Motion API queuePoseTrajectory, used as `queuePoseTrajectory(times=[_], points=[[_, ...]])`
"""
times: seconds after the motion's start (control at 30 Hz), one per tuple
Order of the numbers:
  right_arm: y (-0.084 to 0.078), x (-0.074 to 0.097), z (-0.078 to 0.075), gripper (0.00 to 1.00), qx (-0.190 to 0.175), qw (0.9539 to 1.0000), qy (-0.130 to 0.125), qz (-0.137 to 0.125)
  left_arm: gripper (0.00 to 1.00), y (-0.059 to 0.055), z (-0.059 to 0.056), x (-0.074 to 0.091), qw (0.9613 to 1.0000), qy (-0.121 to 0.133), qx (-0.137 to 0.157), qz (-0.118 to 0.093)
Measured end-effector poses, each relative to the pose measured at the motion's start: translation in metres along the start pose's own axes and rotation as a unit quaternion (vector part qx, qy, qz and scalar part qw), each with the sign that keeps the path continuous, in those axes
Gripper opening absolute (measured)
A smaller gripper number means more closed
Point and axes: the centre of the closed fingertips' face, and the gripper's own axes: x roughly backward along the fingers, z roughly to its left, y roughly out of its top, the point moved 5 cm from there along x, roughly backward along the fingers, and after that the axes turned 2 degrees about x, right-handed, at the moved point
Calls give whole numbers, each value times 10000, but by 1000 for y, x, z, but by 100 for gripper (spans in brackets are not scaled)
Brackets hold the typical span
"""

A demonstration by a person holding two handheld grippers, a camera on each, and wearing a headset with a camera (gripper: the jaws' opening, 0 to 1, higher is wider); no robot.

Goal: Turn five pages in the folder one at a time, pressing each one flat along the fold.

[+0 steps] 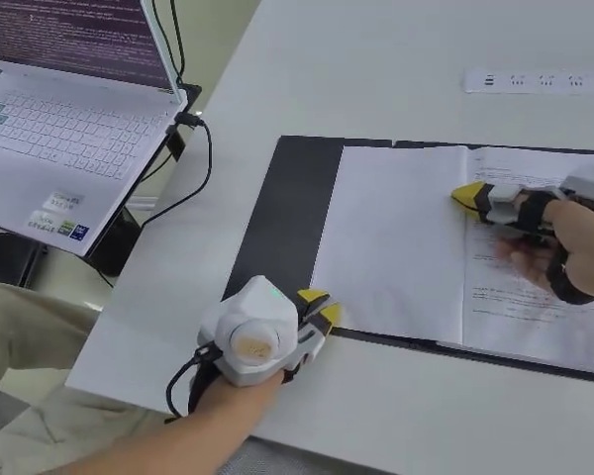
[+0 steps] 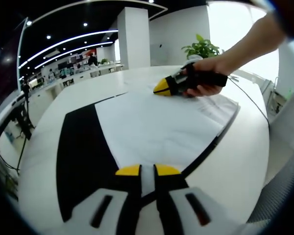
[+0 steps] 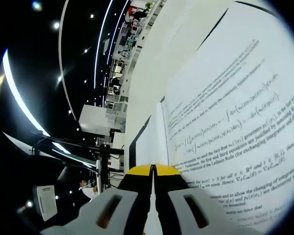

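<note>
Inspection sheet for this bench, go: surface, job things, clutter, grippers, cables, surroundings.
Surface: white table, bare around the black folder.
Job's things: black folder open; blank page left, printed page right.
Clutter: open laptop beside the table; power strip at the far edge.
Grippers: left gripper at the blank page's near edge, fingers slightly apart; right gripper shut, tips at the fold.
Cables: black cable plugged into the laptop; gripper cable hangs from the left gripper.
Surroundings: office with ceiling light strips, potted plant.
</note>
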Motion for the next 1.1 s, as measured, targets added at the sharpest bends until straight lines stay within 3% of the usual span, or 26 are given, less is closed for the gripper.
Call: queuePoseTrajectory(times=[0.27,0.53,1.1], points=[[19,-13,1,0,238,9995,-223,-7,8,1,0,0,10000,-14,-12,-7],[35,-22,1,0,-127,9993,-148,-311,8,0,0,0,10000,-11,-9,-14],[58,-39,2,0,-257,9965,-200,-775,8,-2,3,-2,10000,-4,-9,-51]])
